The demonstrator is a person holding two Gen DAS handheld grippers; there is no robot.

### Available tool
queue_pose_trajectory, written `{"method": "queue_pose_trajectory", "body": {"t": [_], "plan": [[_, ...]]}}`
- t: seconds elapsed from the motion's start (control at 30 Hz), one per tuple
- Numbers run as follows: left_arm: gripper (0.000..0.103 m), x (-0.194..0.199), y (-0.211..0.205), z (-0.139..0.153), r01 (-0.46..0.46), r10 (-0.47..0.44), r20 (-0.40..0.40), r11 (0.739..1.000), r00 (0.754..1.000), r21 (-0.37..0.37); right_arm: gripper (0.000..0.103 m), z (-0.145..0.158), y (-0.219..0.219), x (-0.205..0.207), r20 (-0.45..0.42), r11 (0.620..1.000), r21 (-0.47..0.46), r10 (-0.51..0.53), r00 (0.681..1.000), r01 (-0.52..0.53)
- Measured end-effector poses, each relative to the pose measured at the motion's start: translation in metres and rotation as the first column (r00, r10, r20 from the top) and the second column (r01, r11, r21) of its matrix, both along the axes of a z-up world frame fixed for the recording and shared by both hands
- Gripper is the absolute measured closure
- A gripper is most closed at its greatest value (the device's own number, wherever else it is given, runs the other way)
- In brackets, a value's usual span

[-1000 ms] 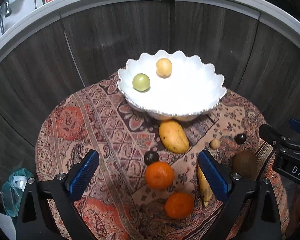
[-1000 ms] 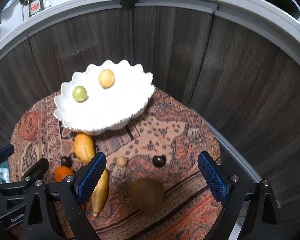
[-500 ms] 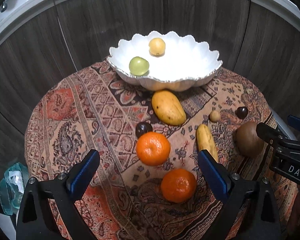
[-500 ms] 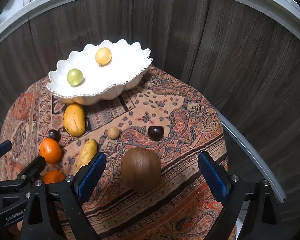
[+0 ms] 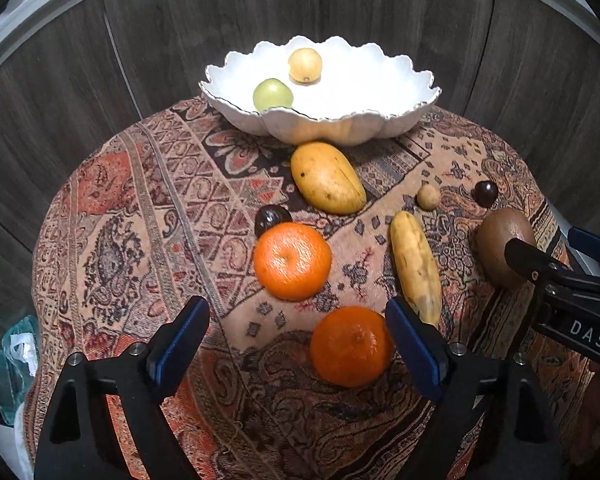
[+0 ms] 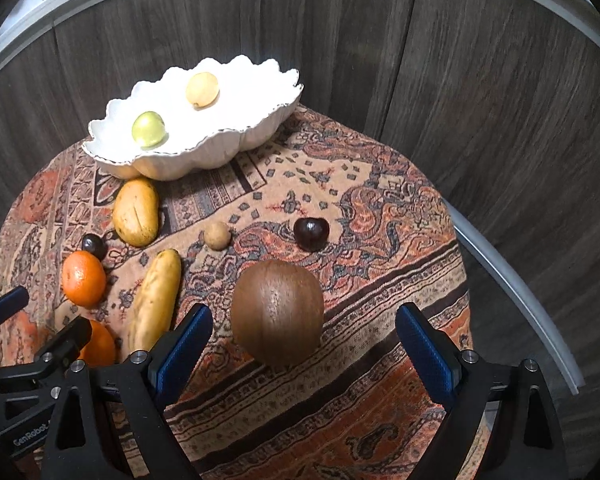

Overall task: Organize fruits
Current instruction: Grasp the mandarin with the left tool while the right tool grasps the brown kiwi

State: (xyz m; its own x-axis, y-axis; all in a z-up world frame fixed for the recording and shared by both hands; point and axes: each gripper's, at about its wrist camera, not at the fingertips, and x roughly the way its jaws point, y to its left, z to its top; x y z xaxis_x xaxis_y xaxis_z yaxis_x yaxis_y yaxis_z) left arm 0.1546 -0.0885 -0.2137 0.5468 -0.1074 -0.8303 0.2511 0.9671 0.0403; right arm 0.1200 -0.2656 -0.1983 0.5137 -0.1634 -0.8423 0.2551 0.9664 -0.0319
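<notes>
We are seeing each gripper (image 5: 298,330) (image 6: 304,338) wearing matte black triangular arms, silver screws, ribbed blue pads (image 5: 412,342), and white lettering.

A scalloped white ceramic bowl (image 5: 400,114) holds a green round fruit (image 5: 272,95) and a pale yellow one (image 5: 305,65). Before it on my tabletop lie a mango (image 5: 327,178), two oranges (image 5: 292,261), a yellow banana (image 5: 415,265) and a brown wooden kiwi (image 6: 278,317).

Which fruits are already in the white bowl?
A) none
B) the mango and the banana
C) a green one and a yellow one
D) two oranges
C: a green fruit and a yellow fruit lie inside the white bowl; all the others sit on the patterned cloth.
</notes>
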Motion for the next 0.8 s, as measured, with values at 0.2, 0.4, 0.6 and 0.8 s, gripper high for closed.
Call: {"method": "queue_pose_trajectory", "body": {"t": [0.2, 0.4, 0.6, 0.8], "plan": [[0.020, -0.003, -0.008, -0.006, 0.030, -0.030, -0.011, 1.000, 0.999, 0.006, 0.009, -0.007, -0.003, 0.001, -0.005, 1.000, 0.013, 0.000, 1.000, 0.000], [0.028, -0.005, -0.011, -0.011, 0.050, -0.050, -0.030, 0.999, 0.998, -0.004, 0.009, -0.012, -0.001, 0.005, -0.015, 0.999, 0.040, 0.016, 1.000, -0.016], [0.038, -0.004, -0.014, -0.022, 0.063, -0.063, -0.061, 0.998, 0.996, -0.006, 0.010, -0.020, 0.001, 0.012, -0.030, 0.999, 0.034, 0.022, 0.999, -0.021], [0.050, -0.003, -0.017, -0.029, 0.071, -0.073, -0.080, 0.997, 0.994, -0.025, 0.020, -0.029, -0.002, 0.018, -0.047, 0.999, 0.042, 0.019, 0.999, -0.017]]}}
